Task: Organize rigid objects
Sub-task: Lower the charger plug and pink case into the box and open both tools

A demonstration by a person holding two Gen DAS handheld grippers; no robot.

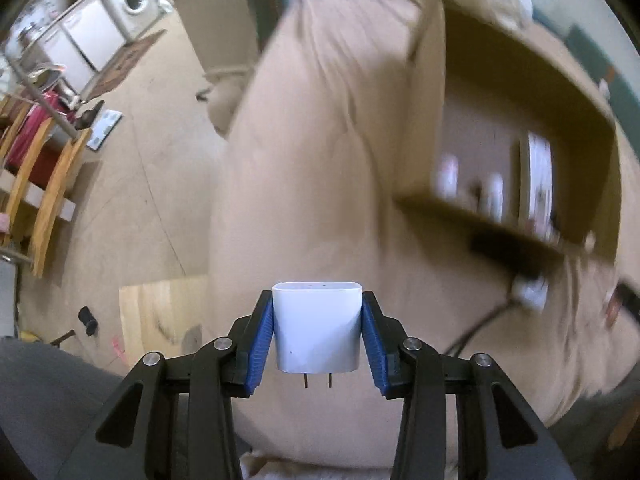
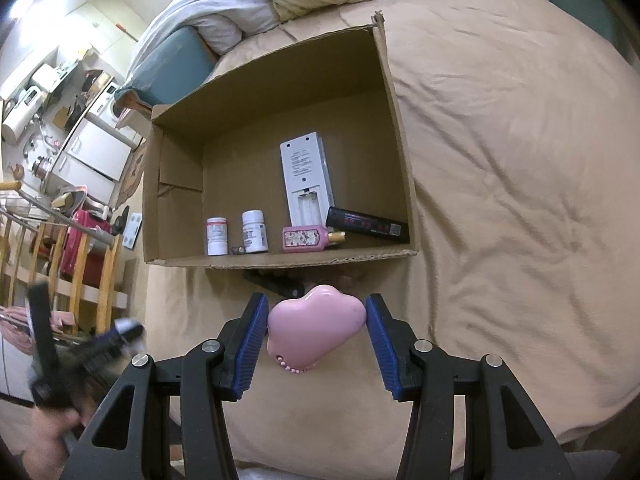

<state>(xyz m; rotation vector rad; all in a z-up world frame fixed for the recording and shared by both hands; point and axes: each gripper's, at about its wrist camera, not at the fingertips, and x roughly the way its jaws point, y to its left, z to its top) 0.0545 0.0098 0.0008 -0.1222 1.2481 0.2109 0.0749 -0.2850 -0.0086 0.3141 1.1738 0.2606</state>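
L gripper [image 1: 317, 334] is clamped on a white USB charger [image 1: 317, 326], blue pads [image 1: 261, 340] pressing both flat sides, prongs pointing back toward the wrist, port face forward. R gripper [image 2: 316, 330] has a pink cloud-shaped gadget [image 2: 314, 328] between its pads; the left pad touches it, the right lobe sits at or just off the right pad, so grip looks light. Can't tell if it's fully pinched. Its nubbed edge faces the wrist.

Key relation: the cardboard box [image 2: 396, 128] lies on its side on the tan bedspread [image 2: 520, 160], open mouth facing the R gripper, straight ahead and slightly up from the fingers. The pink gadget is just short of the box's near lip. In the L wrist view the box is off to the right and blurred, well apart from the charger, so the R hand is nearer and better lined up.

Already inside along the front lip: two white pill bottles [image 2: 217, 236], a pink perfume bottle [image 2: 306, 238], a black bar-shaped device [image 2: 368, 225], plus a white remote [image 2: 306, 178] with its battery bay open, long axis running into the box.

Judgement: the next move for R is likely forward into the box. Free floor looks to be center-left, behind the bottles. L needs to swing right first. Risk: knocking the upright bottles at the lip.
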